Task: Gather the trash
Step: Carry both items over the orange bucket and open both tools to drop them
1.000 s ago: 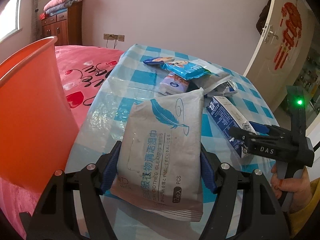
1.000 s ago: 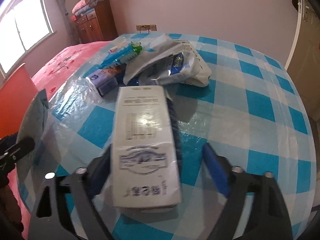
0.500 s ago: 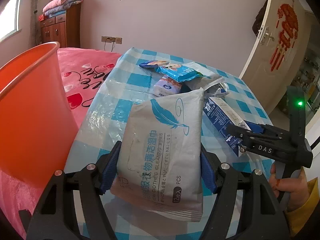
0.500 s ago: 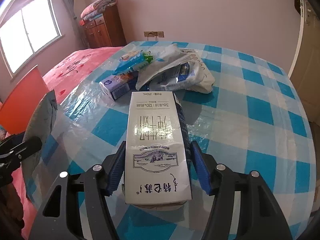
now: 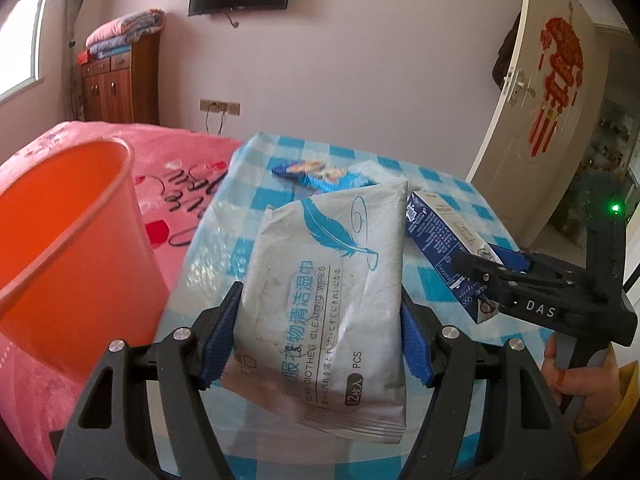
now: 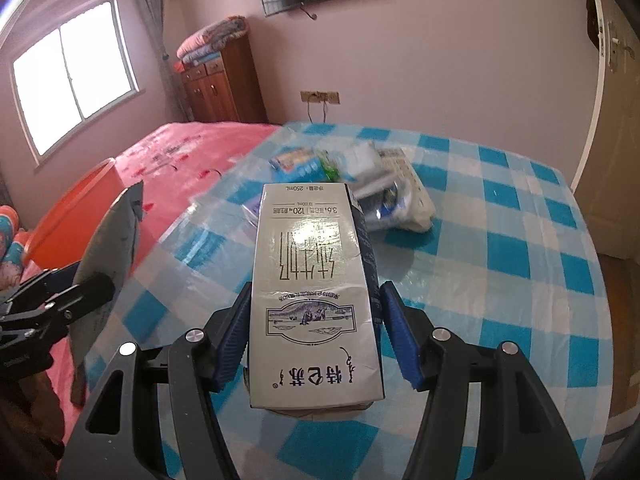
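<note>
Left gripper [image 5: 316,344]: clamps the wipes pack [image 5: 324,292], bin-side, long axis pointing forward.
Right gripper [image 6: 316,344]: squeezes the milk carton [image 6: 314,300].
Orange bin [image 5: 68,240]: left of both (nearer the left).

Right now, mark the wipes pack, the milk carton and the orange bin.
wipes pack [image 5: 320,280], left wrist view, printed front face
milk carton [image 6: 312,280], right wrist view, white top panel
orange bin [image 5: 68,248], left wrist view, outer wall

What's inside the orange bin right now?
Only the orange bin's bare inner wall near the rim shows; its bottom is hidden, so any contents can't be seen.
</note>
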A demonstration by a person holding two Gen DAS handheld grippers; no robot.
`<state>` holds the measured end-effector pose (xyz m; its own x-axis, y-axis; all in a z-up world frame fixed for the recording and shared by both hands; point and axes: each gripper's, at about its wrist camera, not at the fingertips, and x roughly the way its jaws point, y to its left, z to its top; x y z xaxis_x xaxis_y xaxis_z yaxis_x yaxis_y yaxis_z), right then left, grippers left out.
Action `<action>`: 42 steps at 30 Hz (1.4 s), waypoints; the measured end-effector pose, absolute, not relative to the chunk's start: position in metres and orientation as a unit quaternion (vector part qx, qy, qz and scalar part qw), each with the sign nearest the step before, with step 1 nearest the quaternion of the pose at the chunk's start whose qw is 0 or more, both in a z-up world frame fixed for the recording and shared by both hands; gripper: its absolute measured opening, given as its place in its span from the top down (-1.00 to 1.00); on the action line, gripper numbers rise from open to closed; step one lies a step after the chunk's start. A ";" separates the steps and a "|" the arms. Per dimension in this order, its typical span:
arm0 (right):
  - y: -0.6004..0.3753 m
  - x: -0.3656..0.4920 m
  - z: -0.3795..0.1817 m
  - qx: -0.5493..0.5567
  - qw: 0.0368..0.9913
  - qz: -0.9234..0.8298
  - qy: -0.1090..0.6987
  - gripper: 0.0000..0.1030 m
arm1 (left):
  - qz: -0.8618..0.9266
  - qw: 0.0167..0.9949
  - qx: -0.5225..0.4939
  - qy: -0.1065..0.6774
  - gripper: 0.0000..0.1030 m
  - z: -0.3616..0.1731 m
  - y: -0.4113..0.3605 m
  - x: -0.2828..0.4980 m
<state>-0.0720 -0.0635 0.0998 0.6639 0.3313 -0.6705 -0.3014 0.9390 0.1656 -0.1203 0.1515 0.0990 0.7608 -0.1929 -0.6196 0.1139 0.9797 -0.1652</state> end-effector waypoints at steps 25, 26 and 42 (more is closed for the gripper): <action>0.147 -0.065 0.205 -0.025 0.868 0.393 0.304 -0.21 | 0.129 0.956 -0.098 0.246 -0.39 0.157 0.298 -0.148; 0.156 -0.066 0.204 -0.026 0.865 0.398 0.304 -0.21 | 0.135 0.954 -0.101 0.250 -0.39 0.155 0.303 -0.147; 0.157 -0.029 0.176 0.042 0.866 0.389 0.313 -0.81 | 0.194 0.935 -0.136 0.263 -0.76 0.129 0.341 -0.144</action>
<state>-0.0291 0.1569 0.1755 0.5018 0.6997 -0.5086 -0.6476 0.6937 0.3153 -0.1443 0.3409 0.1291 0.7866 0.2911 -0.5445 -0.4339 0.8881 -0.1519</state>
